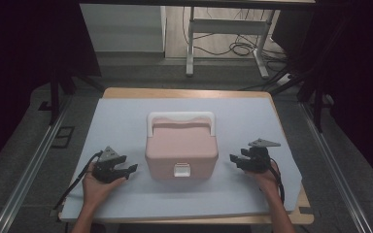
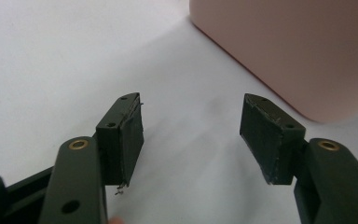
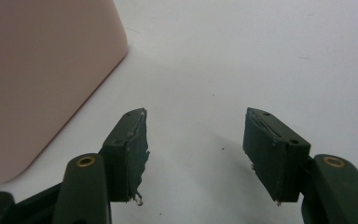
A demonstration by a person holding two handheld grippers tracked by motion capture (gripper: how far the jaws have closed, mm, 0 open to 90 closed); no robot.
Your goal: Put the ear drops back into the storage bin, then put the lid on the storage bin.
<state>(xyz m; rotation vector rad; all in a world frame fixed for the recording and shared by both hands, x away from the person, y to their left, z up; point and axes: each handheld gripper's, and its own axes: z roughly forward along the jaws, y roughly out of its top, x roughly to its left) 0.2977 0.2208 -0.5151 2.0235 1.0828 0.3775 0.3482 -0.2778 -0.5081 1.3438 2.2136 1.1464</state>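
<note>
My left gripper (image 1: 132, 168) rests low on the pale blue mat (image 1: 121, 116), just off the left side of the pink lidded box (image 1: 181, 150), with its jaws spread wide and nothing between them. In the left gripper view the pads (image 2: 129, 140) frame bare mat, and the box's rounded lower corner (image 2: 303, 51) sits ahead and to the right, apart from them. I judge I hold it there so it can close in on the box's side wall.

The box stands upright in the middle of the mat, lid shut. Its white carry handle (image 1: 180, 118) lies folded toward the far edge, and its white front latch (image 1: 181, 169) faces me. Its longer side runs left to right across the table, though it is close to square.

My right gripper (image 1: 233, 158) mirrors the left one on the box's right side, jaws likewise wide apart and empty. In the right gripper view the box wall (image 3: 42, 70) rises at left, clear of the pads (image 3: 135, 149). Flanking the box this way suits a two-sided grasp or steadying it while the latch is worked.
</note>
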